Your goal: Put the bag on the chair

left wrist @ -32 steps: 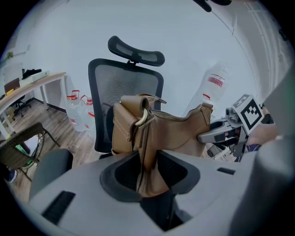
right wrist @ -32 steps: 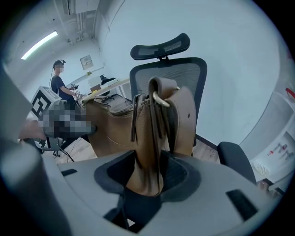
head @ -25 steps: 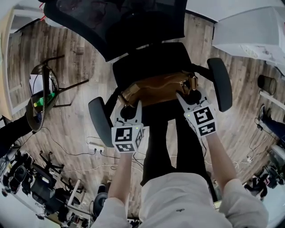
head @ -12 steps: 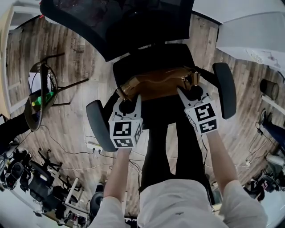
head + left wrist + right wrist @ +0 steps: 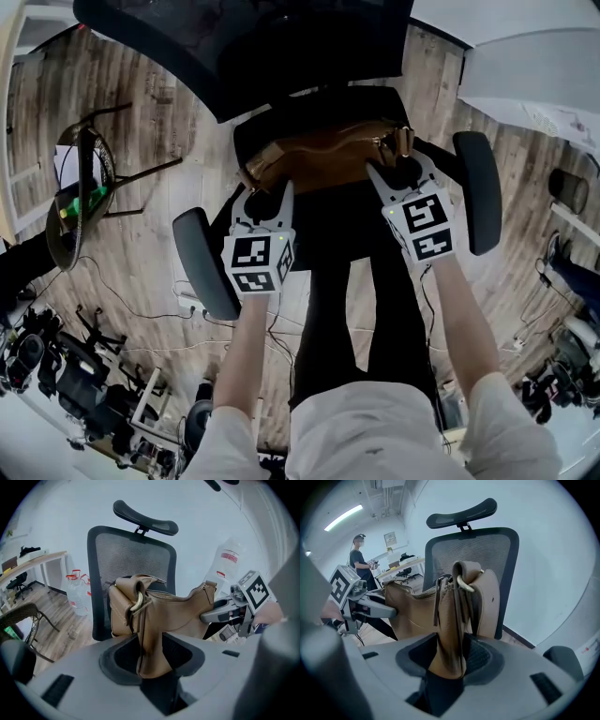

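seen from above, a person stands in front of a black office chair (image 5: pixel 319 111), a hand-held gripper in each hand. a tan leather bag (image 5: pixel 328 155) stretches between the two, its long axis running left to right across the front of the seat. it is low over the cushion; whether its underside touches the seat cannot be told.

the left hand-held gripper (image 5: pixel 265 192) has the bag's left end, by the brass ring, between its pads. its jaws have just been opening, yet the fold of leather looks pinched there. the right hand-held gripper (image 5: pixel 401 176) is closed partway on the right end, where the strap tabs stand up, and grips it firmly.

the bag lies straight ahead of both hand-held grippers and slightly below them, with the mesh backrest beyond. neither hand is nearer; each holds its own end, inside the armrests (image 5: pixel 202 262).

judged from this, the bag is nearly placed. the coming move is likely a short lowering and letting go at both ends.
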A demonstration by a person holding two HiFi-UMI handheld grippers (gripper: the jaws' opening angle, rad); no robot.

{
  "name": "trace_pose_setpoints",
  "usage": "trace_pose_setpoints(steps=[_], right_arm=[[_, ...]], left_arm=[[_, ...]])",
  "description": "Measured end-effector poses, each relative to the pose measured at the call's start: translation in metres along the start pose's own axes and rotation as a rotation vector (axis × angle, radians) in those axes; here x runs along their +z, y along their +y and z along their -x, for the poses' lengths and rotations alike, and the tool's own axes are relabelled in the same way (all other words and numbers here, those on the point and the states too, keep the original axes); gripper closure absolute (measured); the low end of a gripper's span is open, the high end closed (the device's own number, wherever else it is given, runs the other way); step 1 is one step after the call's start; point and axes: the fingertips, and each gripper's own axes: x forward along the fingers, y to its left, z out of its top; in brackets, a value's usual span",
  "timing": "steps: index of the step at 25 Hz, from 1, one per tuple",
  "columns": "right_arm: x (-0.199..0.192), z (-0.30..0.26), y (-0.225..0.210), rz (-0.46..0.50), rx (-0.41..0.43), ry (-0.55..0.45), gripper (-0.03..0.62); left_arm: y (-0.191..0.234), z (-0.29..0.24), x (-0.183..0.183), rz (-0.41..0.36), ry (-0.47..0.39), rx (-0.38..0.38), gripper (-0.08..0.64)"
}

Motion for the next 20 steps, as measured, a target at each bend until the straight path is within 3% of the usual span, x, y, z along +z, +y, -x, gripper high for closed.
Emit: trace_pose_setpoints(steps=[20], right_arm=[[0.019,-0.063,-0.017,0.086,0.021,0.010,0.413]], left_arm=[[0.031,-0.046,0.002,-0.033,0.006,0.002,0.373]])
